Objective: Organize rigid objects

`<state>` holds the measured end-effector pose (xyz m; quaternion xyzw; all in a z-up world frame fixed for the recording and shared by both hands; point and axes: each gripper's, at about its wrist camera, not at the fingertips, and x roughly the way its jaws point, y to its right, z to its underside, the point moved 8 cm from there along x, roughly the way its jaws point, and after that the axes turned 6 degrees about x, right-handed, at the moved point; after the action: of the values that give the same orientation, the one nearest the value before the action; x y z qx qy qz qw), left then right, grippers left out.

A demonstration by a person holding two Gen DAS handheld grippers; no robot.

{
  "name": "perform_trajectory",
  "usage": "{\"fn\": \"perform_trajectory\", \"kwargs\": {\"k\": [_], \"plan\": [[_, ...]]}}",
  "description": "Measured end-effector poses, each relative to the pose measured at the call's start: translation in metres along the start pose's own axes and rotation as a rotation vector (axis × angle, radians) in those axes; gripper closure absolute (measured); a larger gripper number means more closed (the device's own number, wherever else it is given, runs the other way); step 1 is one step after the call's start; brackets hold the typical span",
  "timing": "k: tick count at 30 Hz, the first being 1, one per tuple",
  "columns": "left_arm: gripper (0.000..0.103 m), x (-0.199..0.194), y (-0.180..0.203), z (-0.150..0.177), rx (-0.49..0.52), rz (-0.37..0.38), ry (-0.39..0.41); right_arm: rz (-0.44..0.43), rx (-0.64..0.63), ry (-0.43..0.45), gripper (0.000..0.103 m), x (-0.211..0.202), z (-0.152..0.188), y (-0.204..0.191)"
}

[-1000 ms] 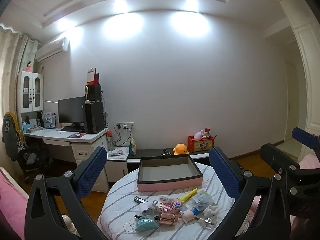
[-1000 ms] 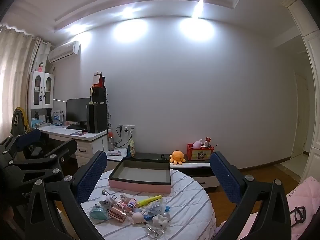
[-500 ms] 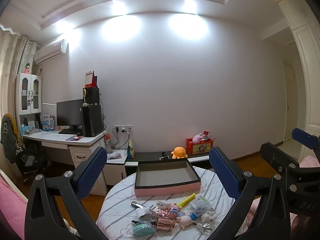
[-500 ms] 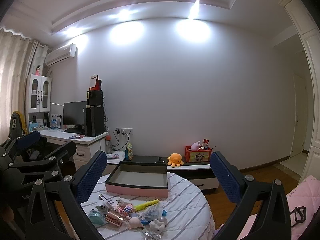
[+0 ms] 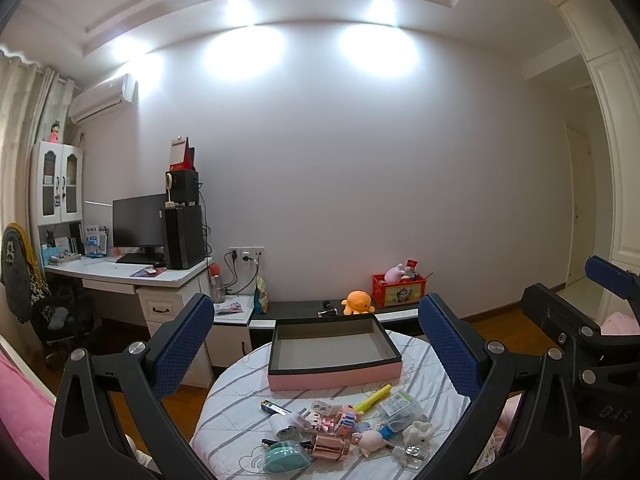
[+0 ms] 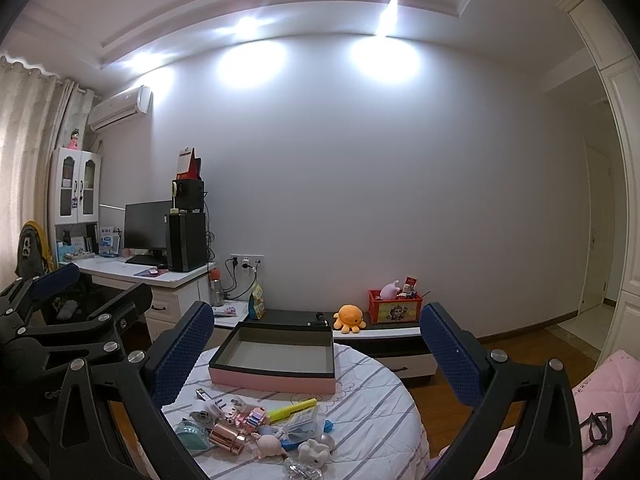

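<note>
A pink box with a dark empty inside [image 5: 334,354] [image 6: 276,362] stands at the far side of a round striped table [image 5: 236,416] [image 6: 376,420]. In front of it lies a pile of small items: a yellow highlighter [image 5: 372,397] [image 6: 292,405], a rose-gold bottle [image 5: 330,446] [image 6: 227,437], a teal tape case [image 5: 286,456] [image 6: 194,432], a white plug [image 5: 286,426], small figures. My left gripper [image 5: 316,344] is open and empty, held above and short of the table. My right gripper [image 6: 316,344] is open and empty too, to the right of the left one.
A white desk with a monitor and computer tower [image 5: 182,236] stands at the left. A low dark bench behind the table carries an orange plush [image 5: 358,302] and a red toy crate [image 5: 398,290]. Pink bedding [image 6: 600,392] lies at the right.
Both views have shifted slightly: the table and box sit a little lower and nearer the centre. Both grippers stay open and nothing on the table has moved.
</note>
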<state>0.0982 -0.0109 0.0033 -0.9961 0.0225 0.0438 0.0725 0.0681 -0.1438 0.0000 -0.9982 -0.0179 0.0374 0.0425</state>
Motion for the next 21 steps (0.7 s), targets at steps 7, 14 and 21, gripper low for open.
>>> {"fn": "perform_trajectory", "kwargs": {"k": [7, 14, 21], "plan": [[0.000, -0.0001, -0.0001, 0.0005, 0.001, 0.002, -0.001, -0.003, -0.002, 0.003, 0.000, 0.0000, 0.0002, -0.0007], [0.000, -0.0001, -0.0019, 0.0018, -0.002, 0.002, -0.001, -0.005, -0.001, 0.002, 0.000, 0.0007, 0.0004, -0.0001], [0.000, -0.0014, -0.0041, 0.0021, 0.001, 0.002, 0.002, -0.007, -0.001, 0.002, 0.000, 0.0003, 0.0001, 0.0000]]}}
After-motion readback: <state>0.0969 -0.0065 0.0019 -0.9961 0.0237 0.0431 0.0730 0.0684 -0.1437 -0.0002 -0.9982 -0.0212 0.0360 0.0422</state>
